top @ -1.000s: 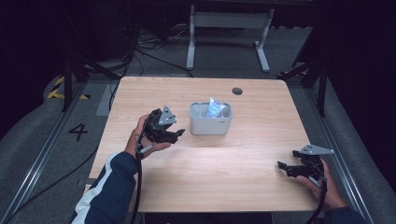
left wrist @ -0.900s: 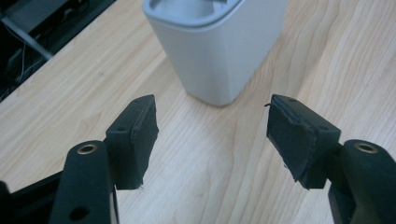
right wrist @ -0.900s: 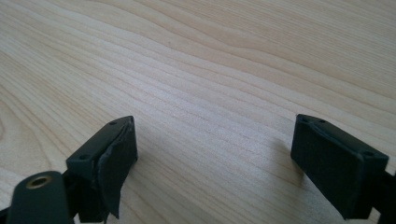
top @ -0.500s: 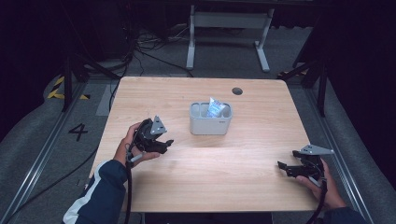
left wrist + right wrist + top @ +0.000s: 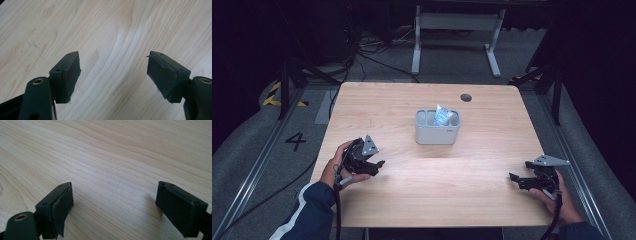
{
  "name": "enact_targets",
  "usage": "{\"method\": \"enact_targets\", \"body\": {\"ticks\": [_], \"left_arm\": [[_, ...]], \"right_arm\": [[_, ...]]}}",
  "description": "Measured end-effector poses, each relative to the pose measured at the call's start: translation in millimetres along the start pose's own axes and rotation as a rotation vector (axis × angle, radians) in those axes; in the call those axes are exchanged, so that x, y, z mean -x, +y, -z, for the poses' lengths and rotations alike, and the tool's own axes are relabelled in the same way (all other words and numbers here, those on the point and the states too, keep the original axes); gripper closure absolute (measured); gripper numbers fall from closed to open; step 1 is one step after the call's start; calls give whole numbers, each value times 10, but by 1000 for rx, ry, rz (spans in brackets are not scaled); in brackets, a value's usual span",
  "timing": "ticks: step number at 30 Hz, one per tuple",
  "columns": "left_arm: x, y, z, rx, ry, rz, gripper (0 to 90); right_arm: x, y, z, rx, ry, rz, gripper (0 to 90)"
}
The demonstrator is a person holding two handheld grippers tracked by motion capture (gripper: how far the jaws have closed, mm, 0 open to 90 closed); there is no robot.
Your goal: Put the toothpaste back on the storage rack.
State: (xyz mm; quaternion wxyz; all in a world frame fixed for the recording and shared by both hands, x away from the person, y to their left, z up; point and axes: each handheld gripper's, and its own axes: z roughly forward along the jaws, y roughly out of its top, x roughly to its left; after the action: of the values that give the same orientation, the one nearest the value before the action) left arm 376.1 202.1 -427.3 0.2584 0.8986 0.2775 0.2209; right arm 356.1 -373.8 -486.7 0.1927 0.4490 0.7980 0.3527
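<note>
While we look down from the high view, a grey bin (image 5: 437, 133) stands mid-table (image 5: 422, 190) with a small packet (image 5: 442, 115) upright in its right compartment. Our left gripper (image 5: 373, 166) lies near the bin's left front, our right gripper (image 5: 515, 179) well apart to its right front. From the left gripper view, the pads (image 5: 70, 72) stand spread over bare wood. From the right gripper view, the jaws gape wide too, nothing between them.
</note>
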Motion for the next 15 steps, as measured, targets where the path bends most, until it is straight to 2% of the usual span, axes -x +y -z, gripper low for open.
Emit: {"method": "enact_targets", "body": {"ticks": [5,9,11,13,15], "left_arm": [[24,-183,45,-5,3,23,261],[61,-348,58,5,-23,82,248],[69,-385,62,7,-24,85,242],[105,-493,85,3,-27,108,230],[107,-523,97,8,-33,117,227]], "right_arm": [[-1,-1,0,0,-1,-1,148],[-2,-1,0,0,-1,-2,149],[-3,-1,1,0,-2,-3,149],[-3,-1,1,0,-2,-3,148],[-3,-1,2,-1,-3,-3,149]]}}
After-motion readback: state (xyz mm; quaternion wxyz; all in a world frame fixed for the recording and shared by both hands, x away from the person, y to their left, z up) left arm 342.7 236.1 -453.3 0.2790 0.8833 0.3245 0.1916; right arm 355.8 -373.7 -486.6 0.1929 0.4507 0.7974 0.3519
